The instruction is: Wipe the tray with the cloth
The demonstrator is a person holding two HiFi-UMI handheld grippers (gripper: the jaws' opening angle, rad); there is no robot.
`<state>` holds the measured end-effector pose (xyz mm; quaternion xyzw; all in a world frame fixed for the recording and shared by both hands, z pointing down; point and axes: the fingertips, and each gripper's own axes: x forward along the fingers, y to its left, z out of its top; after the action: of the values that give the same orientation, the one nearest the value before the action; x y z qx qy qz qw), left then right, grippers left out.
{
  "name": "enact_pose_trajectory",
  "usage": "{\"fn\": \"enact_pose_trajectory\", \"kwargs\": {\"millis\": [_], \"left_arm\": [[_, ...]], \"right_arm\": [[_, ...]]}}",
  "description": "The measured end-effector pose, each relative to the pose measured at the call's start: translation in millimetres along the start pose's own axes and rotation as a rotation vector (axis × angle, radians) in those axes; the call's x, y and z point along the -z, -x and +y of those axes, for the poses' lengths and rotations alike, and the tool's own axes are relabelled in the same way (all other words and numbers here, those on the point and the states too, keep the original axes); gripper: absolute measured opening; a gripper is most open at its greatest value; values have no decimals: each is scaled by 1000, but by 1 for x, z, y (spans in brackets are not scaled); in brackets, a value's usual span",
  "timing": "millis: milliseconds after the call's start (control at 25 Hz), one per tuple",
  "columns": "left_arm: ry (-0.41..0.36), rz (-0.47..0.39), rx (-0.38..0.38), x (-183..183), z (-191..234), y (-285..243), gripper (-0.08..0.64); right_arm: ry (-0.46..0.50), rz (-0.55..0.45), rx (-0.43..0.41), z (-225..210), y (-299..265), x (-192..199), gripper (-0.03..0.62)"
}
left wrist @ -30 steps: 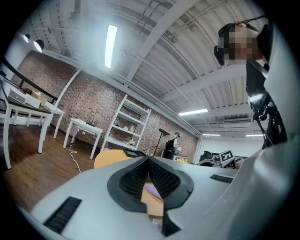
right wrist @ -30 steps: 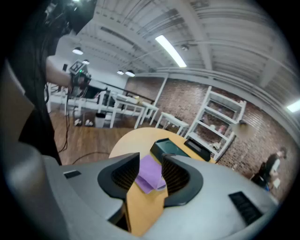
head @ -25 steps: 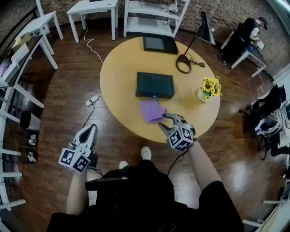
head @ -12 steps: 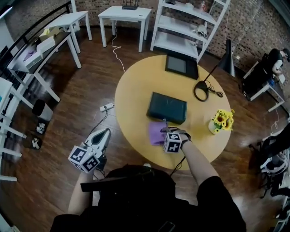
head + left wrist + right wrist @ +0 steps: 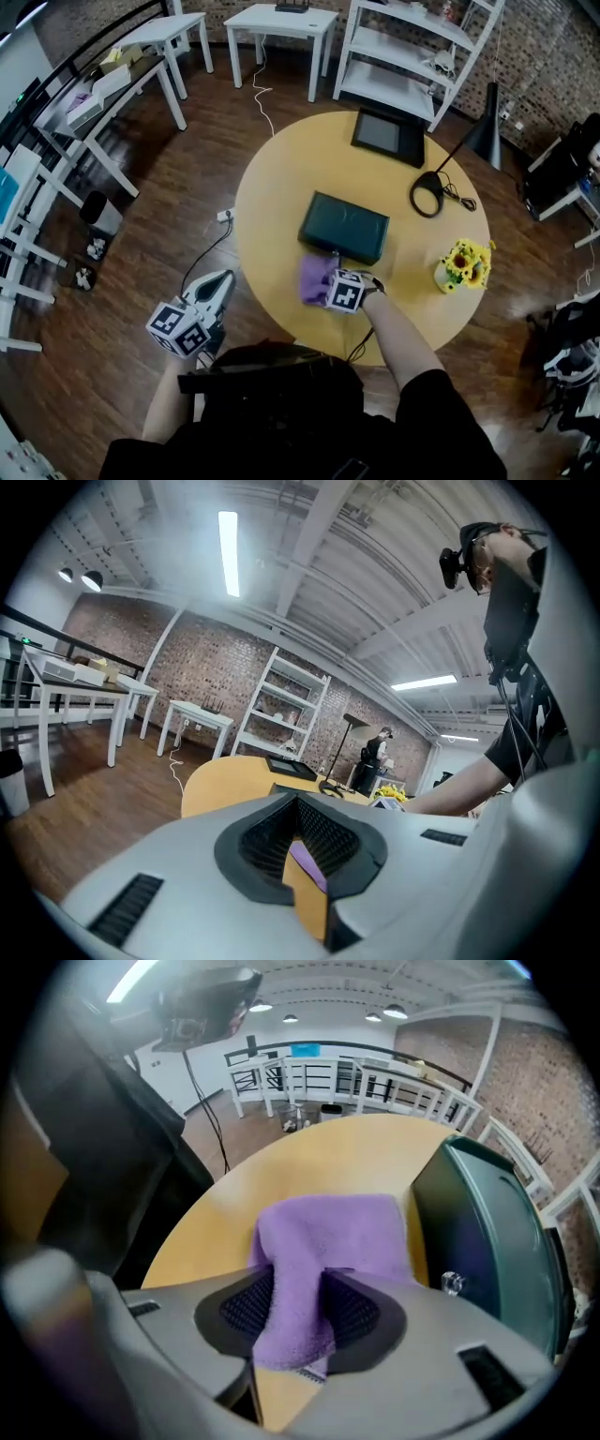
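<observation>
A purple cloth (image 5: 312, 278) lies on the round yellow table (image 5: 281, 187), against the near edge of the dark green tray (image 5: 344, 227). My right gripper (image 5: 330, 274) points steeply down onto the cloth. Its jaws have just been closing, and a fold of the cloth (image 5: 314, 1251) is pinched between the pads (image 5: 361, 1312). In the right gripper view the tray (image 5: 487, 1232) stands just right of the cloth. My left gripper (image 5: 223, 279) hangs over the floor left of the table, shut and empty. In its own view the left gripper (image 5: 302, 855) points level towards the table (image 5: 234, 775).
A pot of yellow flowers (image 5: 464, 262) stands at the table's right. A black lamp base with cable (image 5: 429, 199) and a dark framed panel (image 5: 384, 136) sit at the far side. White shelves (image 5: 412, 47) and white tables (image 5: 277, 19) stand beyond. A power strip (image 5: 225, 216) lies on the floor.
My right gripper came down from the table's near edge onto the cloth and closed on a fold of it. The left gripper drifted a little towards the table.
</observation>
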<state>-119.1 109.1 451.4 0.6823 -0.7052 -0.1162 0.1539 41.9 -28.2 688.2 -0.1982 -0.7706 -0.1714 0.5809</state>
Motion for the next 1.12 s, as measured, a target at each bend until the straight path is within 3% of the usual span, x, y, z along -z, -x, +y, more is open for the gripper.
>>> {"fn": "enact_pose_trajectory", "kwargs": {"millis": [160,280,520,680,800,1000,1120], "left_arm": [[22,32,9,15,-12,-18,-6],[36,45,36,20,-18,-35,-6],[31,85,125,21,-13,-85,-6],[38,93,197,14,1,-114,-6],[31,100,239,4,21,-128,-6],[53,108,276,-10,58,-146,-6],[46,134,306,-10,69,-154,-6]], "right_arm": [[-81,-115,15,9,1,4,94],[-265,-294,38,-5,26,1,86],[-614,-714,41,-54,127,-33,86],[-821,-893,78,-106,167,-40,86],[-908,-900,148,-141,173,-49,86],[-965,-717,290,-194,137,-65,86],[-1047,-619,281,-217,99,-69,86]]}}
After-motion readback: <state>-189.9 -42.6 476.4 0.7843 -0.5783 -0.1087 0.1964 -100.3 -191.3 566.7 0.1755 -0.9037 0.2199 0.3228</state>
